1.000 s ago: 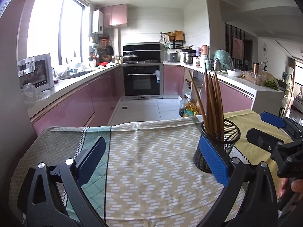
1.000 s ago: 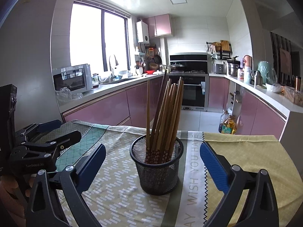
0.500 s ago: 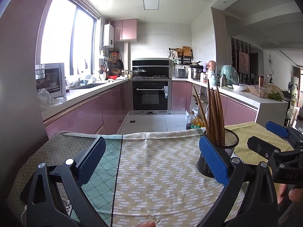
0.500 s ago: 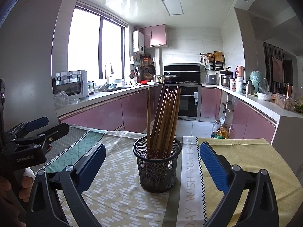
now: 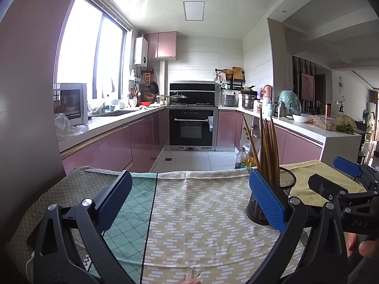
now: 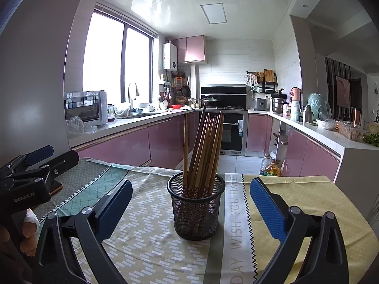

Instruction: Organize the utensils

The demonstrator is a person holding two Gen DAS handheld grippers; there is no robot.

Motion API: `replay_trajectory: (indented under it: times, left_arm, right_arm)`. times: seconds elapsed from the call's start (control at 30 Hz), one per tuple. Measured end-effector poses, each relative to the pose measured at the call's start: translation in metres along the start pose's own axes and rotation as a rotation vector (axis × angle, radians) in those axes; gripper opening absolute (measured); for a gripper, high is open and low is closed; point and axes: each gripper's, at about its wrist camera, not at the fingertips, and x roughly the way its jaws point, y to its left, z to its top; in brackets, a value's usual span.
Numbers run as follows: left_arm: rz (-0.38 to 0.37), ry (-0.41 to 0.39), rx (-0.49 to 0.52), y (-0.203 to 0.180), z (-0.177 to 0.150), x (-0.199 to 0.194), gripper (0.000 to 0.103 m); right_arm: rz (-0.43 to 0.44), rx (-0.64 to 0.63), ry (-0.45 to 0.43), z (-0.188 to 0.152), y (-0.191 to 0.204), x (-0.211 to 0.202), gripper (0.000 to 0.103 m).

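While chopsticks (image 6: pixel 201 151) stand in the mesh cup (image 6: pixel 196 209), both grippers' jaws gape apart, holding nothing

Brown wooden chopsticks (image 6: pixel 203 151) stand bundled — leaning slightly — in an upright black mesh cup (image 6: pixel 196 210).

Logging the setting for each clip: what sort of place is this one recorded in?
A home kitchen, most likely. Pink cabinets run in a U beneath the counters, a built-in oven sits at the far end, and a mesh holder of wooden chopsticks stands on a cloth-covered table in front.
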Motion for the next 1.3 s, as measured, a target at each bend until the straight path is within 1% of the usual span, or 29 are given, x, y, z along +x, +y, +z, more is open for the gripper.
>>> replay_trajectory:
  times: [0.33,1.3]
  left_arm:
    - [0.000,-0.012,0.008,-0.0019,-0.0006,-0.0069,0.097]
    - [0.003,-0.014,0.004,-0.0020,-0.0016,-0.0098,0.097]
  right_arm:
    - [-0.003,0.002,-0.005,0.0003,0.0014,-0.0029,0.096]
    - [-0.015,0.005,-0.016,0.0015,0.0049,-0.0084,0.096]
